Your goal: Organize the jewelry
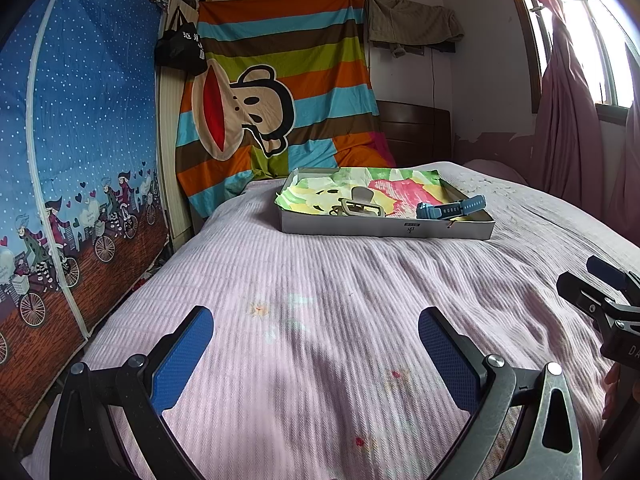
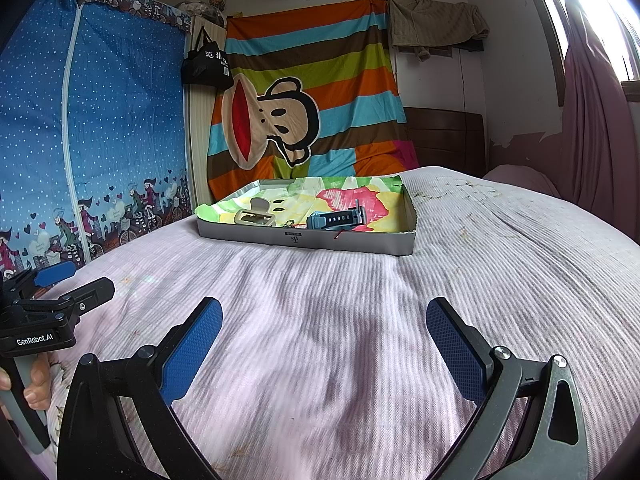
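Right wrist view: left gripper body reads "GenRobot.AI"

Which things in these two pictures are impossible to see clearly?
- Small dark item beside the beige plastic hair claw in the shallow grey cardboard tray: too small, both views.
- Blue rubber-strapped watch: face turned away.
- Tray floor nearest us: hidden by its front wall.
- Right gripper: cut off, left view.

The bedcover is noted as pale pink with fine ribbing and small floral prints. The grey-sided tray is lined with green, yellow and pink paper. Within it, a beige hair clip and a blue watch are recorded. Blue textured pads on black frames are observed on both grippers.
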A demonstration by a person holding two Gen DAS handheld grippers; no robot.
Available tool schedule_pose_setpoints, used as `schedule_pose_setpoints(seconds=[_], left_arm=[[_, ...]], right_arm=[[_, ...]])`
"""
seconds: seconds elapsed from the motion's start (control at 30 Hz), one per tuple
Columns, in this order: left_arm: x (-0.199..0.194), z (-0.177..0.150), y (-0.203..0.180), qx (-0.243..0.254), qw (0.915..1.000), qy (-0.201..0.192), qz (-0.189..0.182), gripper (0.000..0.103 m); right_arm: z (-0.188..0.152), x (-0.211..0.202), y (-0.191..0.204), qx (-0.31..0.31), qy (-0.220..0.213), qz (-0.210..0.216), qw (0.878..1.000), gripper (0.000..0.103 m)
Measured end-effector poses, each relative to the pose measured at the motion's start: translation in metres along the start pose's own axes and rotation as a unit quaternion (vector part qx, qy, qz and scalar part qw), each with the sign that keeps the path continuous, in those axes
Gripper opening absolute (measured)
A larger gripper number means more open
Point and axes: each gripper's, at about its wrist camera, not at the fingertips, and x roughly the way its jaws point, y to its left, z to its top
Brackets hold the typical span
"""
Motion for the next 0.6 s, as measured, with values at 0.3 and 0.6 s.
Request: schedule_pose_setpoints(seconds=[0.3,0.6], left_arm=[[0.0003,-0.0002,-0.0003,0.0,1.0,0.0,0.0,0.103],[0.0002,-0.0006,-0.0007,0.001,1.0,-0.001,0.0,0.103]], right_arm=[[-0.0001,-0.0001,0.0,0.0,0.0,0.0,1.0,0.1],[0.0005,-0.0002,0.0003,0.0,0.0,0.0,1.0,0.1]])
